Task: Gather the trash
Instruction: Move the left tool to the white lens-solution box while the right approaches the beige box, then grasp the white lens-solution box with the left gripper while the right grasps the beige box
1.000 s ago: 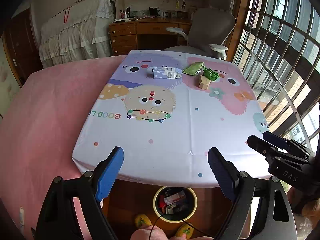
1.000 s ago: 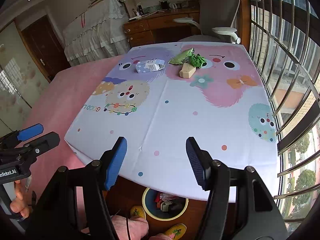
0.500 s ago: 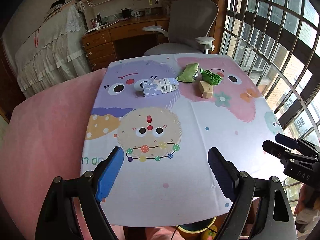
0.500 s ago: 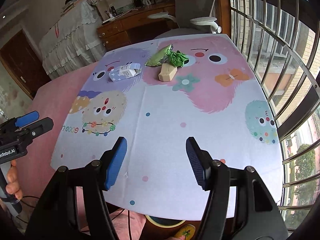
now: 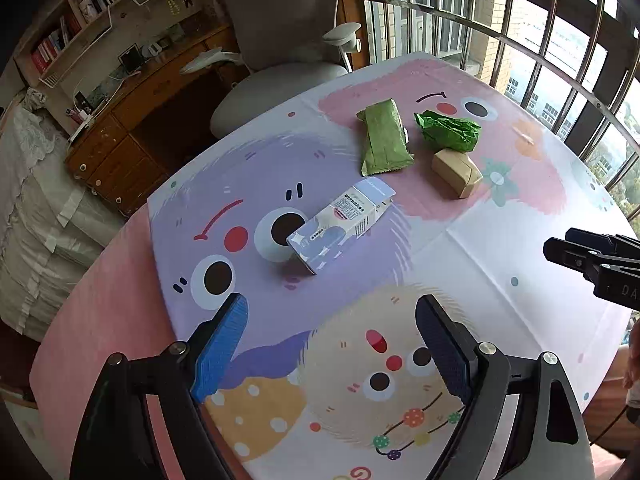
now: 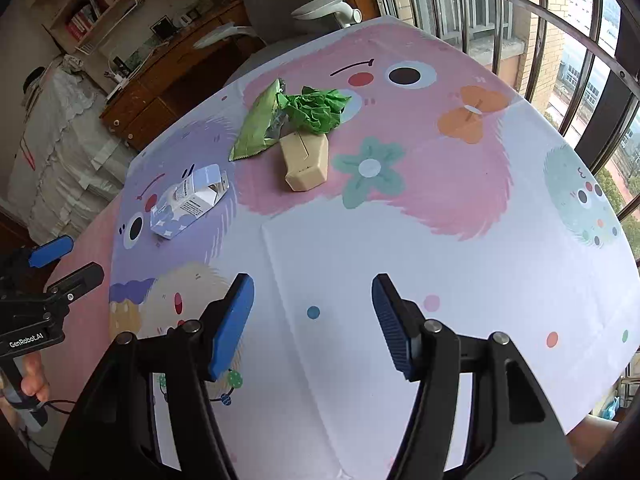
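Left gripper (image 5: pixel 332 344): jaws spread wide, nothing between them, held above the near part of the bench. Right gripper (image 6: pixel 312 320): jaws likewise parted and empty, over the white middle of the cloth.

Trash, four pieces, all ahead of both pairs of jaws on the far half of the bench:
- Milk carton (image 5: pixel 340 226), lying on its side, long axis running from near-left to far-right in the left wrist view; it sits almost straight ahead of the left jaws and is the piece closest to them. Judged the likeliest first pick, for the left hand, with the jaws turned across its short width.
- Green wrapper (image 5: pixel 384 138), flat, beyond the carton.
- Crumpled green paper (image 5: pixel 448 130), just beside the wrapper.
- Tan packet (image 6: pixel 304 158), touching or nearly touching the crumpled paper; the right jaws face it most directly.

Surface: cartoon-printed cloth (image 6: pixel 400 240) over a round pink bench (image 5: pixel 100 320).

Room: wooden desk (image 5: pixel 132 120), grey office chair (image 5: pixel 280 40), bookshelf above, barred windows (image 5: pixel 520 40) to the right.
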